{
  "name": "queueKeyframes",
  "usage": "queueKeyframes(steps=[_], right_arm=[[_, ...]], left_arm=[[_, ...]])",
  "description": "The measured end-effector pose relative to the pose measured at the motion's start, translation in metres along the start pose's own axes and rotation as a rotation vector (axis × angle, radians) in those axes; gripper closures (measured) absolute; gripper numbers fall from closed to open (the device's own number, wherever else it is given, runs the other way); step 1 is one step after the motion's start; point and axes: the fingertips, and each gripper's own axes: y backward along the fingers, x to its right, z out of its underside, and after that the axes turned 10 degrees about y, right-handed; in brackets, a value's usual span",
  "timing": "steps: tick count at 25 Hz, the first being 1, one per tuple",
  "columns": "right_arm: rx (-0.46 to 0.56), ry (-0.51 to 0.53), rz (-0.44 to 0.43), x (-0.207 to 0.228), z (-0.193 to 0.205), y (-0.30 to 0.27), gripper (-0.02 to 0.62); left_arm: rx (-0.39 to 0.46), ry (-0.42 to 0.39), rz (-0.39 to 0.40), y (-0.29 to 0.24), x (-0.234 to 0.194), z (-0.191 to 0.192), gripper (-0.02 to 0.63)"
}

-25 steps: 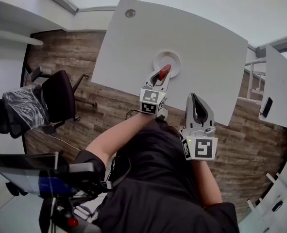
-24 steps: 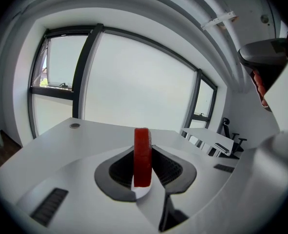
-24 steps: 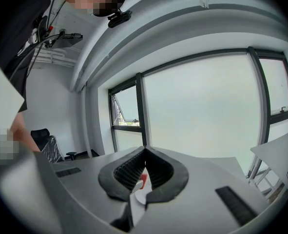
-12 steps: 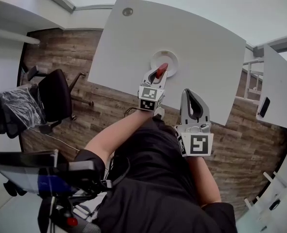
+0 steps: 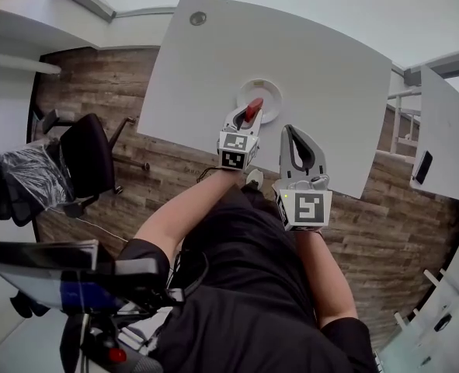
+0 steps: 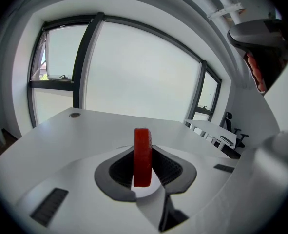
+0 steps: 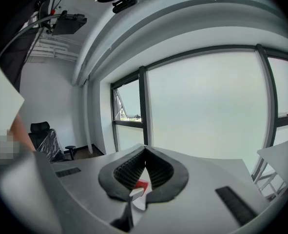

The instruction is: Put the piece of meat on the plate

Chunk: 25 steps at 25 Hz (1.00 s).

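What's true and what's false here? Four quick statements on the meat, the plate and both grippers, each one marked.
1. The left gripper is clamped on the piece of meat. True.
2. The piece of meat lies flat on the plate. False: it stands on edge between the left gripper's jaws, at the plate's near side, not released.
3. The right gripper carries a second piece. False: its jaws are together with nothing between them.
4. The plate sits on the white table, close to the edge nearest the person. True.
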Motion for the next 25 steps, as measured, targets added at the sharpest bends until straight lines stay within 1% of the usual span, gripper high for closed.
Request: queueKeyframes(steps=[5,9,12,17,20,25], right_arm=[[-0.034,-0.004,0.0,0.005,0.016,-0.008,0.589],[-0.049,-0.015,0.004,0.004,0.023,-0.006,0.589],[-0.054,-0.016,0.009,0.006,0.024,-0.005,0.589],[-0.068,-0.029,0.022,0.001,0.031,-0.019,0.589],[-0.078,-0.03,0.03,0.008,0.031,-0.021,0.589],[-0.081,-0.035,0.048,0.01,0.034,-0.014,0.589]], left_arm=[[-0.017,0.001,0.018,-0.014,0.001,0.005,0.509],[-0.039,0.0,0.011,-0.021,-0.002,0.014,0.509],[-0.057,0.016,0.01,-0.027,-0.004,0.02,0.509],[-0.102,0.027,0.014,-0.031,-0.028,0.033,0.509],[-0.121,0.016,0.021,-0.036,-0.028,0.037,0.509],[-0.125,0.052,0.028,-0.038,-0.024,0.04,0.509]])
